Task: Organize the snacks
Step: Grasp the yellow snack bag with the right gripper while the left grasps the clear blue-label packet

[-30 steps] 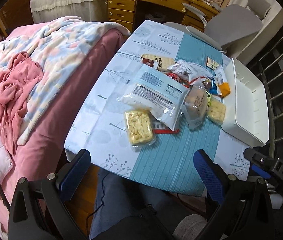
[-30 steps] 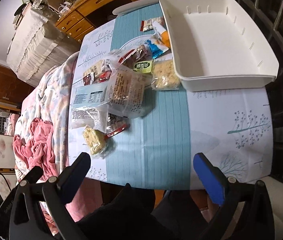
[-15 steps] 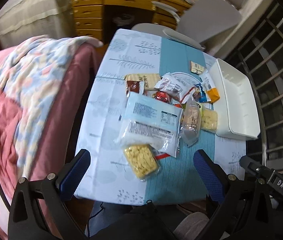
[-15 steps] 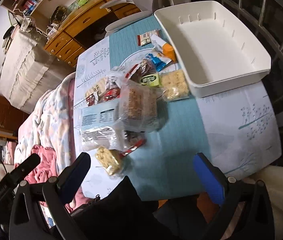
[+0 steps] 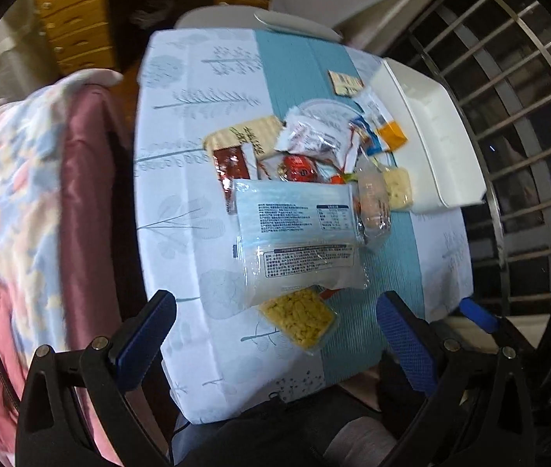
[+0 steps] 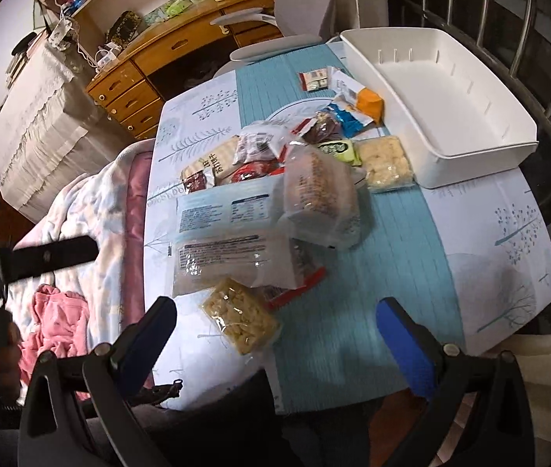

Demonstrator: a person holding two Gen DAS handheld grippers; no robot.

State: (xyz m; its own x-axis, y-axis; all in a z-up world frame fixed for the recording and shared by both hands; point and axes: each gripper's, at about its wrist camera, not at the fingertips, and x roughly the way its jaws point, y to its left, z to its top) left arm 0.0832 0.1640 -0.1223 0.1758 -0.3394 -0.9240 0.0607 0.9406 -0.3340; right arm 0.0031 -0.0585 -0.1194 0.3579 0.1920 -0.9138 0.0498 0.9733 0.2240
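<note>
- A bed point(image 6: 92, 210) with a blanket lies left of the counter point(image 6: 392, 257).
- Left gripper point(image 5: 275, 334): jaws wide open, holding nothing, above the counter's near edge.
- Snacks point(image 6: 275, 202) lie heaped mid-counter; a yellow pack point(image 6: 240, 321) is nearest.
- Right gripper point(image 6: 275, 334): jaws likewise apart, holding nothing.
- A white tray point(image 6: 470, 148) sits right of the snacks.

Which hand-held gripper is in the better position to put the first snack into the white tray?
Probably the right hand-held gripper: open and empty, on the side of the white tray, with the pale cracker pack beside that tray. The left hand-held gripper, also open, faces the yellow snack pack.
</note>
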